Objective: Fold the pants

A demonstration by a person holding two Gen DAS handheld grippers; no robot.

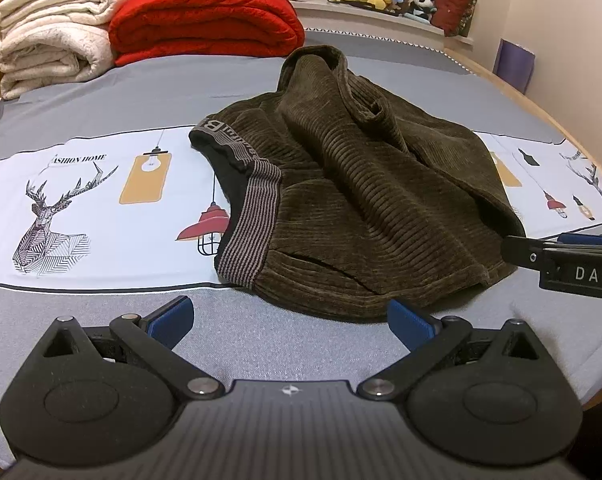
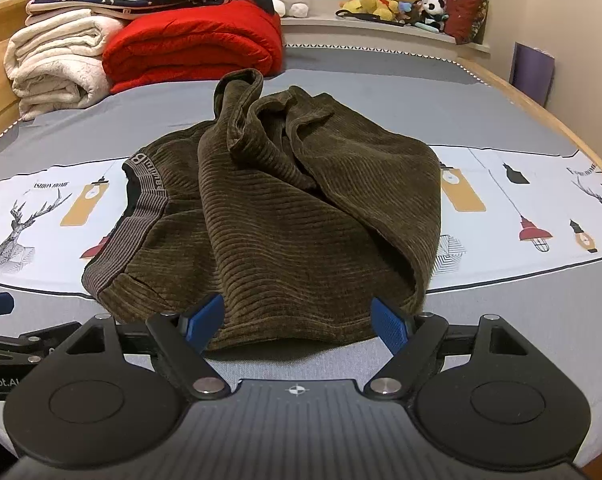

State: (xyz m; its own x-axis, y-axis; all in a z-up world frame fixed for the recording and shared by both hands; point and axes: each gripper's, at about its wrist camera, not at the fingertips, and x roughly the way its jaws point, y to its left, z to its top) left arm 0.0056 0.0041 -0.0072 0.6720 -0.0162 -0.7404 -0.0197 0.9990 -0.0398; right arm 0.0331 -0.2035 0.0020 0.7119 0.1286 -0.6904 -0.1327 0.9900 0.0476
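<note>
Right wrist view: the right gripper, blue-padded fingers spread wide and grasping nothing, is hovering just short of the near hem of the olive-brown ribbed corduroy pants, which are lying bunched on the grey printed bedsheet. Dead ahead of these fingers the heap is running away toward the far legs, the striped grey waistband sitting off to the left. Beside it, the left gripper, equally released, is facing bare sheet near the waistband end, making it likely the nearer hand for that edge.
</note>
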